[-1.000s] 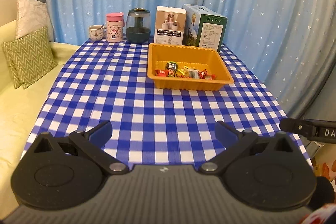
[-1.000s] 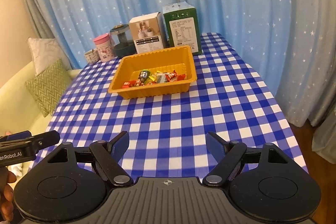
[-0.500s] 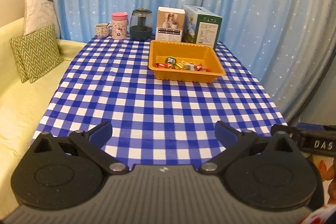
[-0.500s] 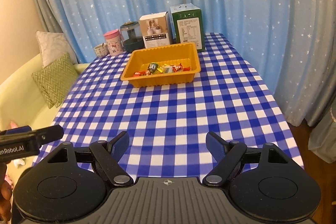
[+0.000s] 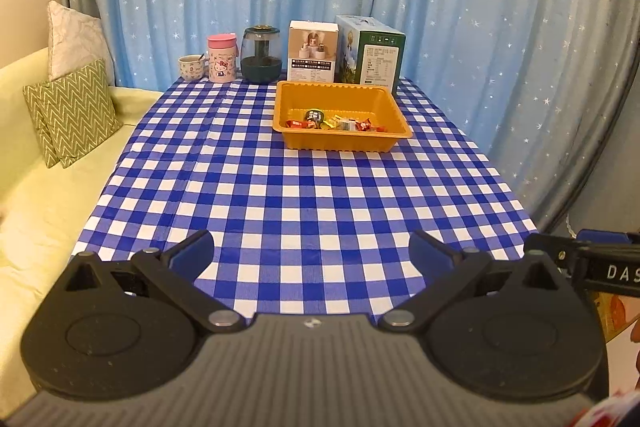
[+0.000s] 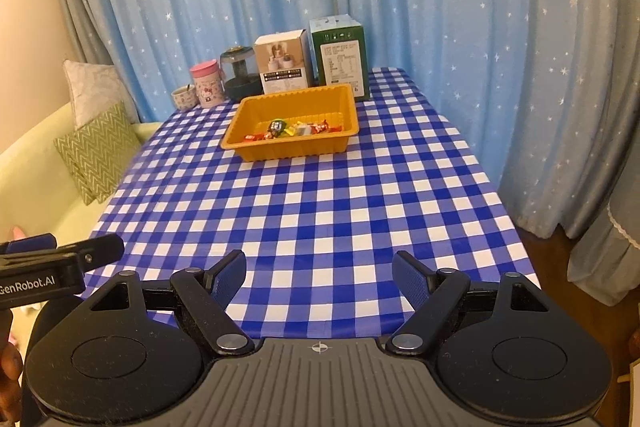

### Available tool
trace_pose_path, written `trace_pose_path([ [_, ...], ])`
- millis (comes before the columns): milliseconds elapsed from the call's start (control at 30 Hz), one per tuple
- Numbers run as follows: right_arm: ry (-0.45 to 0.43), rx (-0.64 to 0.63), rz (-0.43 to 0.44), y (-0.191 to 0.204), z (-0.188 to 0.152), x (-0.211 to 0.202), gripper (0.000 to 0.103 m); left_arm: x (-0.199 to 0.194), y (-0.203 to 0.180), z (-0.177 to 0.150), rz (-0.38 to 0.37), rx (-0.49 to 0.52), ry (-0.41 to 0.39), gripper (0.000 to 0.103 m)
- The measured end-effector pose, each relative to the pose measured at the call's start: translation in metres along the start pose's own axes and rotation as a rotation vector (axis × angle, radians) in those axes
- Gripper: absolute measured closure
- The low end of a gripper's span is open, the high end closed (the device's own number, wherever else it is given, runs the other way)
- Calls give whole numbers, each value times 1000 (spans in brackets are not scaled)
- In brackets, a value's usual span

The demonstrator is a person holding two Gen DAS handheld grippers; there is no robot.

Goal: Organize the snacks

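Jaws spread and empty on left gripper (image 5: pixel 310 251) and right gripper (image 6: pixel 319 271). Both have been pulled back from the checked table (image 5: pixel 304 195) over the last second. Snacks (image 5: pixel 334 123) sit in the orange tray (image 5: pixel 340 145) far off; task judged complete.

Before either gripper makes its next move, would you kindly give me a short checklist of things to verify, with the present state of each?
1. Left gripper open, nothing between its blue pads: ok.
2. Right gripper open and empty: ok.
3. Wrapped snacks all lying inside the orange plastic tray: ok.
4. No loose snack on the blue-and-white checked tablecloth in view: ok.
5. Orange tray standing flat, apart from the white carton and the green carton behind it: ok.
6. Near table edge beneath both grippers free of items: cannot tell, the gripper bodies hide it.
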State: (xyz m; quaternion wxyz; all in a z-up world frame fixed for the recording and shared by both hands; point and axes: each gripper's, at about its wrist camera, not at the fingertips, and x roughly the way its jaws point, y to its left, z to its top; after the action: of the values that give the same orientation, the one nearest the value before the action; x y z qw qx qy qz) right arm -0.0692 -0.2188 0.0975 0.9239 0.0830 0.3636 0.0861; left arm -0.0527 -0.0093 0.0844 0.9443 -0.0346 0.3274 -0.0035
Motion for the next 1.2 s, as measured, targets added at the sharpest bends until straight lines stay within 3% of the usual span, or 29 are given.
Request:
trace_pose_path([
  [300, -32, -23, -3, 5, -3, -17, 23, -10, 3, -2, 6, 16, -9, 0],
  [1200, -28, -24, 3, 4, -3, -12, 23, -9, 7, -4, 6, 12, -4, 0],
])
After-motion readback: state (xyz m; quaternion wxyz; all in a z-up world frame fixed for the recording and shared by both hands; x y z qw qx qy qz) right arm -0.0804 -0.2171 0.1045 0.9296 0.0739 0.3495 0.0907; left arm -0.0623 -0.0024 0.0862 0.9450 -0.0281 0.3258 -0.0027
